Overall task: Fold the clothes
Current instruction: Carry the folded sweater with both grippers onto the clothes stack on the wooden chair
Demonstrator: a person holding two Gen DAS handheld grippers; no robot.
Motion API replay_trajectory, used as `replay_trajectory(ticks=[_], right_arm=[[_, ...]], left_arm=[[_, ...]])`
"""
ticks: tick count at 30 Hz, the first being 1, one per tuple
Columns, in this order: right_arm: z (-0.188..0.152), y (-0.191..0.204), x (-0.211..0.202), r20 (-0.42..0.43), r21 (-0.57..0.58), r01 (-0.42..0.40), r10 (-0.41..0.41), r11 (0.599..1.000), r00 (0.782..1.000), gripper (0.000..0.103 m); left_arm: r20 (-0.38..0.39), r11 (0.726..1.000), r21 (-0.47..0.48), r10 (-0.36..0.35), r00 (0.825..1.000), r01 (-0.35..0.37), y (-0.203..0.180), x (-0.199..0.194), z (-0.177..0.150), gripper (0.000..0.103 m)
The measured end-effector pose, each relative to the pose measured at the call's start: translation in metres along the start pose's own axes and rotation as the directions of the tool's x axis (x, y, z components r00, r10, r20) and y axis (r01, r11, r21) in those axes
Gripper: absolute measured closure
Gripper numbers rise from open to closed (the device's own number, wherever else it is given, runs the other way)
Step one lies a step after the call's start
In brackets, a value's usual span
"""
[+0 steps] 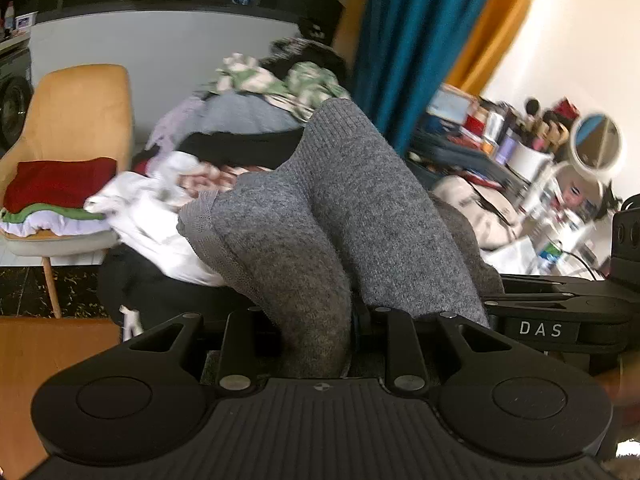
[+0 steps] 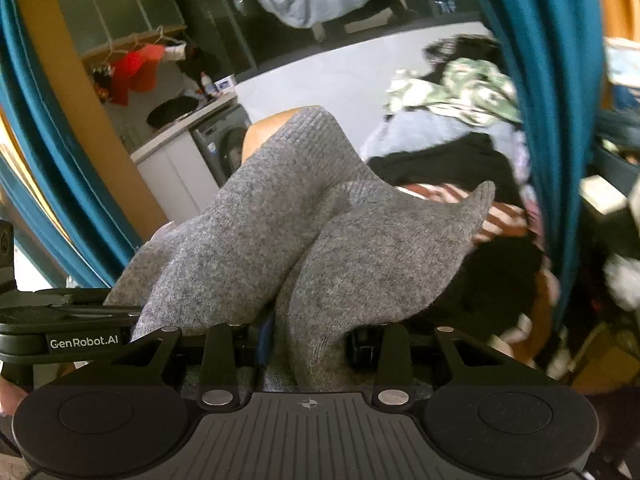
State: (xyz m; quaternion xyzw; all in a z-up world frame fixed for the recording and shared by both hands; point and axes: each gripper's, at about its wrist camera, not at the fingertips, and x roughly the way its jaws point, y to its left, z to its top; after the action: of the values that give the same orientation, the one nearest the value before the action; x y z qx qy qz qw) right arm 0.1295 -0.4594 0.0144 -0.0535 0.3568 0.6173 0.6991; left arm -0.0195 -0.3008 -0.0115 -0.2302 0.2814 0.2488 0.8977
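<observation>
Biggest item: grey knit sweater (image 1: 352, 216), bunched up and held in the air in front of both cameras, filling the centre of each view; ribbed hem edge sticks up at top.

Behind it, a mixed pile of clothes (image 1: 248, 120): green-and-white patterned piece on top, pale blue, black, and white pieces lower down. Same pile sits at the right of the right wrist view (image 2: 460, 120).

Teal curtain (image 1: 404, 40) hangs right of the pile, with a mustard one beside it.

Tan chair (image 1: 76, 112) at left, carrying a folded stack (image 1: 56, 196): red on top, green and pale purple under it.

Cluttered surface (image 1: 520, 148) at right with boxes, brushes in a cup and a round mirror (image 1: 596, 142).

Washing machine (image 2: 224, 148) in the right wrist view, under a white counter.

Left hand-held gripper (image 1: 352, 320): clenched on the sweater, fabric pinched between the fingers and spilling over both sides.

Right hand-held gripper (image 2: 308, 332): likewise clamped on the sweater, folds rising straight out of the narrow gap.

The two devices are just beside each other; each one's side edge shows in the other's view.
</observation>
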Motion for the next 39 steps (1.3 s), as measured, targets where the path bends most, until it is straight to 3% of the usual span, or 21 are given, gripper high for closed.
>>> replay_trajectory(ticks=[4, 10, 15, 27, 39], right_arm=[[0.018, 0.070, 0.063, -0.012, -0.007, 0.016, -0.016, 1.000, 1.000, 0.070], [0.045, 0.176, 0.163, -0.046, 0.001, 0.011, -0.011, 1.000, 0.999, 0.070], [0.057, 0.221, 0.223, -0.058, 0.014, 0.027, -0.026, 1.000, 0.998, 0.070], [0.098, 0.236, 0.385, -0.159, 0.038, 0.012, -0.006, 0.999, 0.987, 0.071], [0.206, 0.214, 0.571, -0.239, -0.011, -0.045, 0.041, 0.999, 0.970, 0.073]], left_arm=[[0.018, 1.000, -0.011, -0.020, 1.000, 0.020, 0.086, -0.011, 0.018, 0.076], [-0.023, 1.000, -0.022, -0.011, 1.000, 0.011, 0.219, -0.040, 0.052, 0.076], [-0.044, 1.000, -0.030, -0.003, 0.999, 0.002, 0.298, -0.042, 0.073, 0.076], [-0.111, 0.999, -0.042, -0.003, 0.994, -0.002, 0.422, 0.024, 0.114, 0.076], [-0.123, 0.994, -0.043, 0.092, 0.988, -0.098, 0.549, 0.135, 0.218, 0.077]])
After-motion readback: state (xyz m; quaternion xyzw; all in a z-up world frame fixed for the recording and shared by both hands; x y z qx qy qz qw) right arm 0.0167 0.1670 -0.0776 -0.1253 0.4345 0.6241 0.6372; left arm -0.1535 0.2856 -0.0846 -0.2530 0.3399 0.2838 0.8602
